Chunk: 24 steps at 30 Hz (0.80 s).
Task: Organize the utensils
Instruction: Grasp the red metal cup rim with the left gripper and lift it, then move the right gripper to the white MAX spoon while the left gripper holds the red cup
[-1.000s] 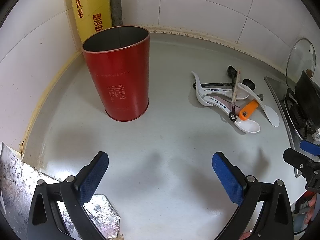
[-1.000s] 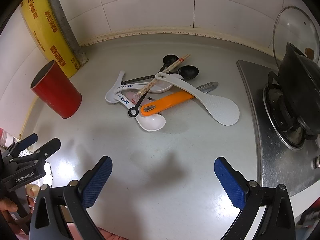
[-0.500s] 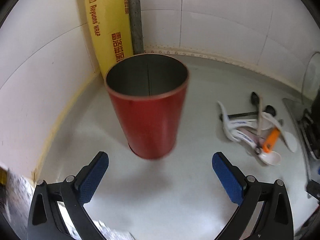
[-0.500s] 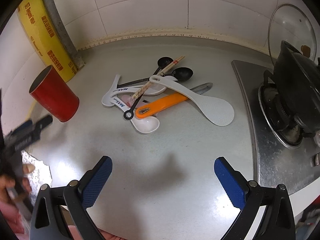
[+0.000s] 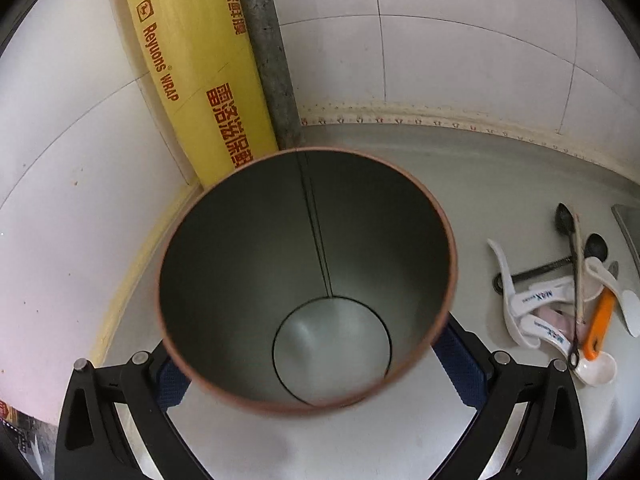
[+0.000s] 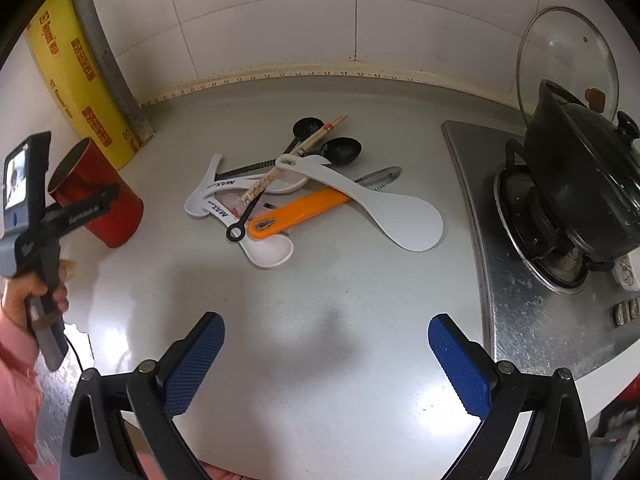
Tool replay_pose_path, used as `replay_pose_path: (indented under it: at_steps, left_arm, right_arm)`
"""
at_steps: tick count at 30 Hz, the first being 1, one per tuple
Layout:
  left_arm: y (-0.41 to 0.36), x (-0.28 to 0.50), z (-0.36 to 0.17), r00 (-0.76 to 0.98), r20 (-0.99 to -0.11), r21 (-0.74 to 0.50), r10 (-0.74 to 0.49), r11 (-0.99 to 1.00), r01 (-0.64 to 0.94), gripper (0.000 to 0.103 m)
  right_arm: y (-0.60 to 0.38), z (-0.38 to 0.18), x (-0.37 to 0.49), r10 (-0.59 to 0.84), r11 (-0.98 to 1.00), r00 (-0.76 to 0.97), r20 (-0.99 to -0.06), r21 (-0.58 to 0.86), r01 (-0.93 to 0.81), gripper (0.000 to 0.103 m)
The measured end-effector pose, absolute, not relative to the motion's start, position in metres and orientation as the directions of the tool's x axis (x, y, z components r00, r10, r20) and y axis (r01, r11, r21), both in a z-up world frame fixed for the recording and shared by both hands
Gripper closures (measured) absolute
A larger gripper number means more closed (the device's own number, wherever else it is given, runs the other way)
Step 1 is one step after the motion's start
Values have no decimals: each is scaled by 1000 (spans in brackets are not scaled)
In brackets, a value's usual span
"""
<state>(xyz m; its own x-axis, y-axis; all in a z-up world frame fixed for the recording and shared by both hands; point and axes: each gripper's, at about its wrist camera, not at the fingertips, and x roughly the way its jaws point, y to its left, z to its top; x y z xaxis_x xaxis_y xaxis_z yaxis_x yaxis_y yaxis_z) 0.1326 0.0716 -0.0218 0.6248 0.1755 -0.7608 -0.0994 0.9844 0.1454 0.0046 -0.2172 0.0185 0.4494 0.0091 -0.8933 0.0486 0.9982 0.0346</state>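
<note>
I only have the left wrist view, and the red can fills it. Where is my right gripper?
Observer: The right gripper is open and empty. It hangs above bare counter, in front of the utensil pile.
Operator: The pile's right edge is cut off for me. What lies there?
Observer: A white rice paddle. It crosses over the orange handle, with its blade flat on the counter.
Operator: Anything beyond the paddle?
Observer: A black pot sits on the stove, and a glass lid leans on the wall behind it.
</note>
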Motion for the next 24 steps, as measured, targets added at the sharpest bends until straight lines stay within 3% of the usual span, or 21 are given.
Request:
replay_pose_path:
  at_steps: [5,8,24]
  left_arm:
    - [73,140,-26,628,-752,166,199,980,-112,0]
    - [73,138,-26,639,-742,167,202,979,-116,10]
    - [62,97,-21,609,-770,151,190,982,-116,11]
  right_arm:
    - [-222,19,2,-8,998,443,-896,20,57,0]
    - [-226,19,1,-13,998,441,-897,17,65,0]
    - [-231,9,11,36,993,443,-896,82,85,0]
